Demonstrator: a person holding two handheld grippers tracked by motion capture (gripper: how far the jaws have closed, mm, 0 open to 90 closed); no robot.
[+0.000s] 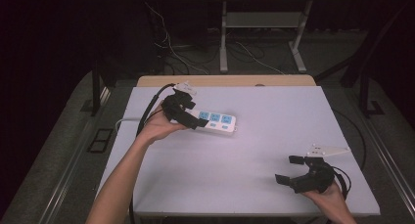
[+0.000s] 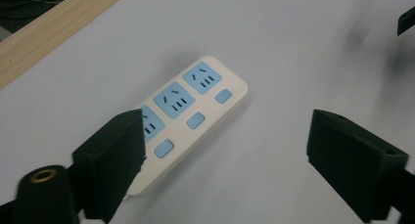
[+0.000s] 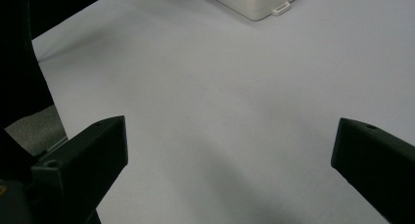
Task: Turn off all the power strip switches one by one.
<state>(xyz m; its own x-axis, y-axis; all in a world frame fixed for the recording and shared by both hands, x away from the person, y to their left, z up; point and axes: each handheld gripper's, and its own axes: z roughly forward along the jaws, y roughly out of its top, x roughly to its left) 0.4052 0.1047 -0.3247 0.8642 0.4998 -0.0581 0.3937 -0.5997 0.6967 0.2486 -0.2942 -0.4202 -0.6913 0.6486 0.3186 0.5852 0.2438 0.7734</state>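
Note:
A white power strip [image 1: 218, 120] with three blue sockets and blue switches lies on the white table [image 1: 274, 131], left of centre. My left gripper [image 1: 193, 114] hovers at the strip's left end, open. In the left gripper view the power strip [image 2: 195, 104] lies between and ahead of the wide-apart jaws, and the left jaw covers its near end; the left gripper [image 2: 227, 136] holds nothing. My right gripper [image 1: 287, 169] is open near the front right corner, apart from the strip. In the right gripper view, my right gripper [image 3: 230, 136] spans bare table, with the power strip's end [image 3: 254, 1] far ahead.
The strip's white cord [image 1: 125, 120] runs off the table's left edge. A wooden strip [image 1: 225, 80] borders the far edge. Beyond it stand desk legs [image 1: 223, 38] and loose cables [image 1: 171, 50] on the dark floor.

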